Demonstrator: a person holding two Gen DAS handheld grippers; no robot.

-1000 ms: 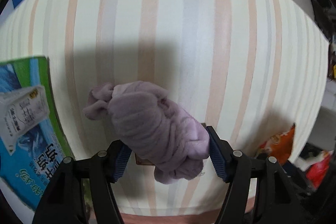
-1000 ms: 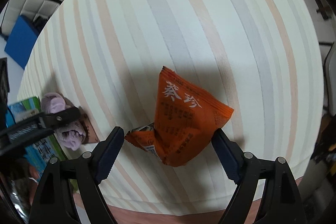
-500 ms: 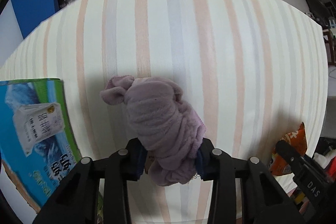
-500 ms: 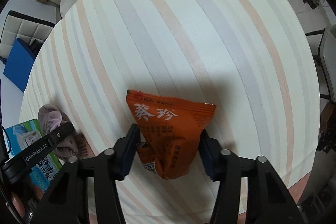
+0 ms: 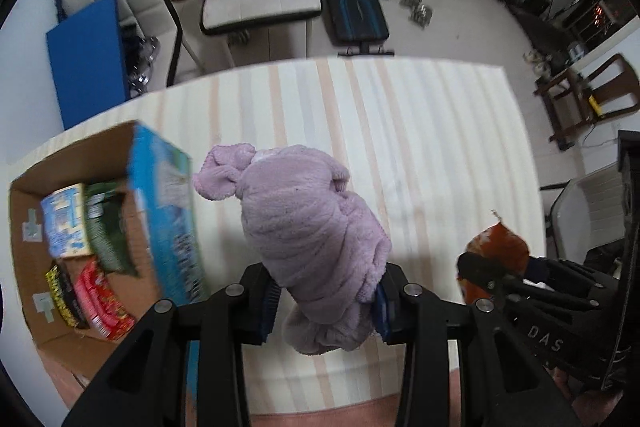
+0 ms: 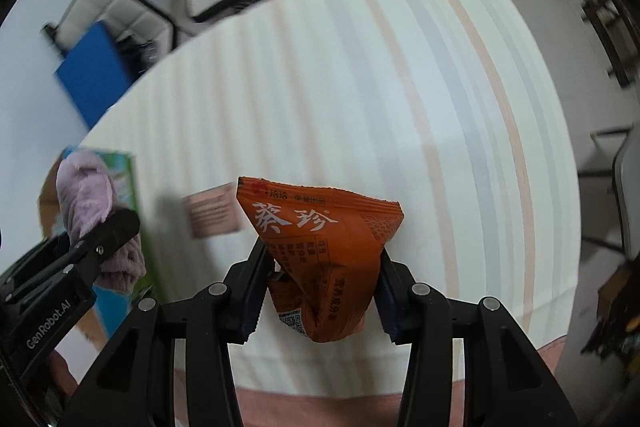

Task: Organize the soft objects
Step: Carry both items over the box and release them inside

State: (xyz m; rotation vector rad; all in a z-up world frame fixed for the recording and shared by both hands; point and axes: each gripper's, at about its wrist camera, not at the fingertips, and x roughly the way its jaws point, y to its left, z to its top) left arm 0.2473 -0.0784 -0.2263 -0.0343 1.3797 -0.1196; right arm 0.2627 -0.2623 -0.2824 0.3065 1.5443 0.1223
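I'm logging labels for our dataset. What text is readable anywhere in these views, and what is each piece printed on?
"蔡珍": large white characters on the orange snack packet held in the right tongs.
"GenRobot.AI": on the left tongs' body, seen from the right wrist view.
"DAS": on the right tongs' body, seen from the left wrist view.
Too small or blurred: the packet's fine print and QR code, the pink card, the blue carton and the packs inside it.

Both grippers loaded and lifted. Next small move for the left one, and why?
Probably carry the left gripper leftward over the open cardboard box. It is shut on the purple plush towel, held above the striped table, and the box sits just to its left with snack packs already inside. The right gripper holds the orange snack bag and can follow.
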